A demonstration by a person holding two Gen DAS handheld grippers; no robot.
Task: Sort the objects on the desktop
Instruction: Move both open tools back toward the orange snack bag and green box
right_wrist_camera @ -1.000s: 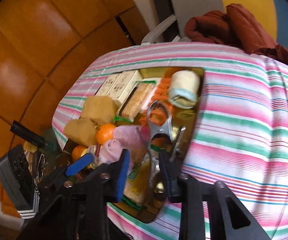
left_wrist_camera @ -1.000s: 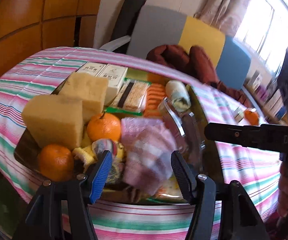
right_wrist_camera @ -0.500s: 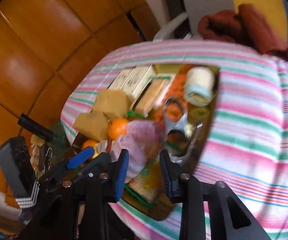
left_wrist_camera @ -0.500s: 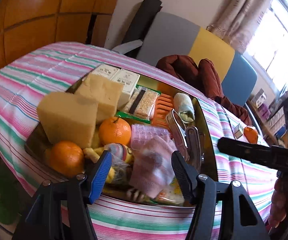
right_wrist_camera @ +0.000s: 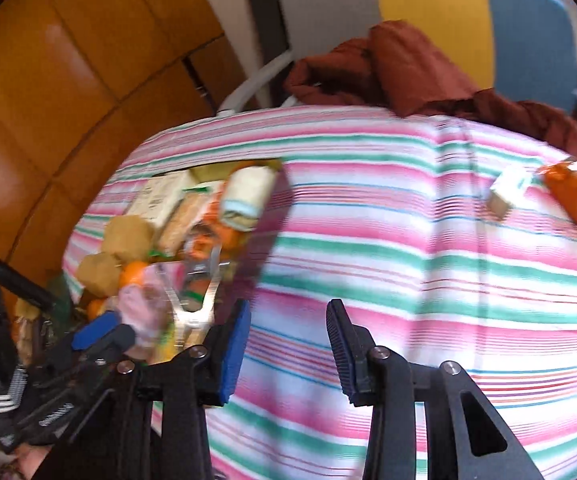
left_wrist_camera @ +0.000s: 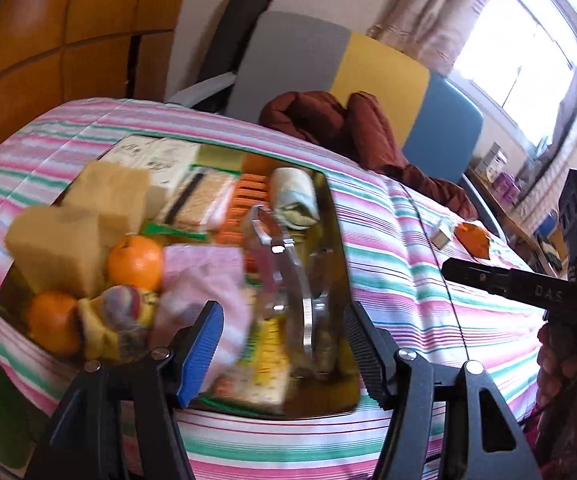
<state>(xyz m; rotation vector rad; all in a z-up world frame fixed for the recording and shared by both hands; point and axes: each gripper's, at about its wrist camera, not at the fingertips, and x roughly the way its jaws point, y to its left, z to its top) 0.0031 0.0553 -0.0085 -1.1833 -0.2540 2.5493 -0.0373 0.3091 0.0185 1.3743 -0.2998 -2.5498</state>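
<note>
Swinging off the crowded tray [right_wrist_camera: 272, 216] toward 3 o'clock, the right gripper [right_wrist_camera: 286, 346] now hovers over bare striped tablecloth [right_wrist_camera: 408, 280], its jaws opening with nothing between them. Metal tongs [left_wrist_camera: 288, 280] lie in the tray by the pink cloth [left_wrist_camera: 204, 280], apparently just delivered. The left gripper [left_wrist_camera: 282, 346] (wide apart, holding nothing) hangs over the tray. An orange packet [right_wrist_camera: 568, 192] and small box [right_wrist_camera: 508, 190] at 2 o'clock look unsorted.

Pink, green and white stripes on the tablecloth [right_wrist_camera: 408, 240] — orange tangerines [left_wrist_camera: 134, 262], yellow sponges [left_wrist_camera: 56, 248].
</note>
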